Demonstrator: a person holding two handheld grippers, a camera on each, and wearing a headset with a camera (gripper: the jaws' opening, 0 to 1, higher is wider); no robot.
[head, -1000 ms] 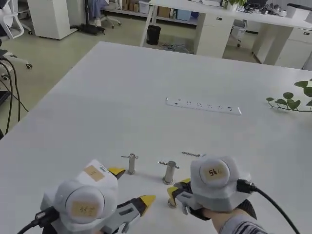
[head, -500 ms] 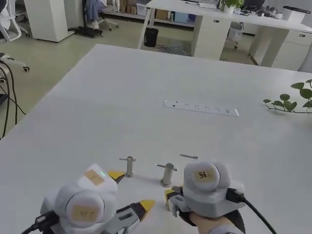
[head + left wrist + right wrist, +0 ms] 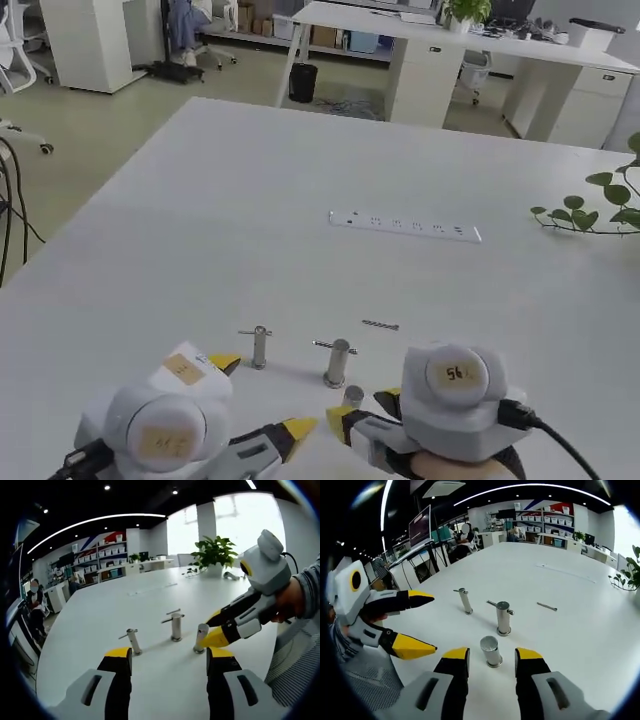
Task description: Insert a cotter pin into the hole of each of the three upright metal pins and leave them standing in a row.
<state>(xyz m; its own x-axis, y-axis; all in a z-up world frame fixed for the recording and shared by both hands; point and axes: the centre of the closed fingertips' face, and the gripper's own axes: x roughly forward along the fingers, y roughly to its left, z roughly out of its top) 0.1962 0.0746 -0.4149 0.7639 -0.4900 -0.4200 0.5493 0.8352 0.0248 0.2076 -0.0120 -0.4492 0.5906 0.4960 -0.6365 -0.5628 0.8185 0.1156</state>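
- Okay, I see all three metal pins standing upright on the white surface (image 3: 200, 220), close in front of me.
- Over on the left, the left pin (image 3: 259, 346) has the first cotter pin (image 3: 248, 331) sitting crosswise through its top.
- Next along, the middle pin (image 3: 337, 363) carries the second cotter pin (image 3: 324, 345), which pokes out to its left in the head view.
- The third pin (image 3: 352, 394) is the one nearest me, just beside the middle pin. In the right gripper view its top reads as a plain flat cap.
- My right tool (image 3: 362, 405) has its jaws parted, one on each side of the third pin. The right gripper view shows a gap on both sides, so nothing is gripped.
- My left tool (image 3: 260, 395) is spread wide and empty, held low on the near side of the left pin, with its tips aimed towards the pins.
- In the left gripper view the right tool's yellow tips come in from the right, just beside the third pin.
- The loose cotter pin (image 3: 380, 325) lies flat on the surface beyond the middle pin, apart from all three.
- Further back a power strip (image 3: 405, 226) lies across the surface, and a plant (image 3: 600, 200) trails in at the right edge.
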